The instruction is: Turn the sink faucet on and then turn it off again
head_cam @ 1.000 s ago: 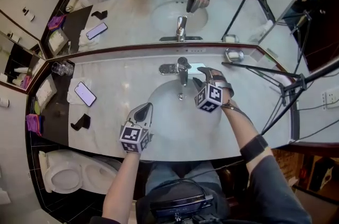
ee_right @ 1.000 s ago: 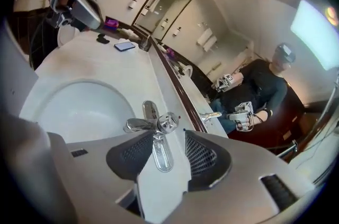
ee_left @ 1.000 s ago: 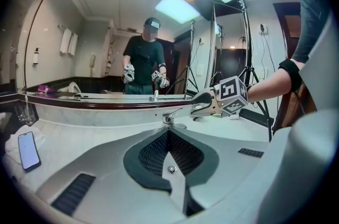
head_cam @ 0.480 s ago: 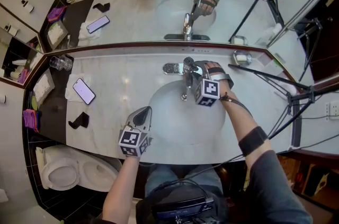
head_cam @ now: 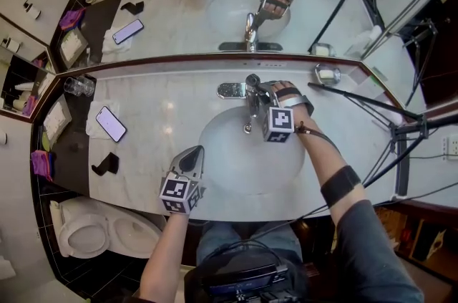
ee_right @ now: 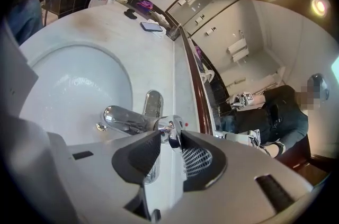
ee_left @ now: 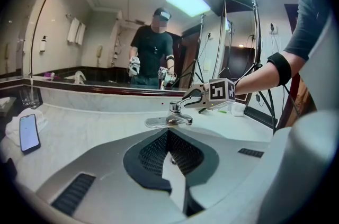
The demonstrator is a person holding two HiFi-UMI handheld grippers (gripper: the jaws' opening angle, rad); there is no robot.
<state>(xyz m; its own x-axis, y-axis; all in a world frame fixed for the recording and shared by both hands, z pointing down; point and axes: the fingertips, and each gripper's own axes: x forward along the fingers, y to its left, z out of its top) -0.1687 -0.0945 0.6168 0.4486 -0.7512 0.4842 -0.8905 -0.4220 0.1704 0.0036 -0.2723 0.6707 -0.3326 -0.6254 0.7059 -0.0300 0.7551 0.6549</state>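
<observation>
A: Right gripper view first: what are the jaws of the right gripper (ee_right: 170, 139) doing?

B: They have just been closing, and they are now clenching the faucet handle (ee_right: 171, 126), with one dark pad pressing on each side of the chrome knob. The spout (ee_right: 123, 119) is pointing away from them over the sink (ee_right: 69, 85). I am seeing no water running.

A: And the left gripper (ee_left: 168, 134)?

B: Its jaws are resting together with nothing between them. It is hovering over the near rim of the sink, well apart from the faucet (head_cam: 248, 95), which is sitting at the back of the bench (head_cam: 157, 104) just under the mirror.

A: So where is the task standing?

B: I am judging that the turning-on is only beginning. The handle is gripped but not yet moved, as far as I can tell.

A: What could be going wrong from here?

B: The handle is smooth, rounded chrome and the pads are catching only a small part of it, so they could be slipping off as the hand is lifting or swinging it. Pushing too far could be sending a hard jet into the bowl and splashing the bench, where a phone (head_cam: 110, 123) is lying to the left. The right forearm is also working near a tripod leg (head_cam: 358, 99), and a wide swing could be knocking it.
</observation>
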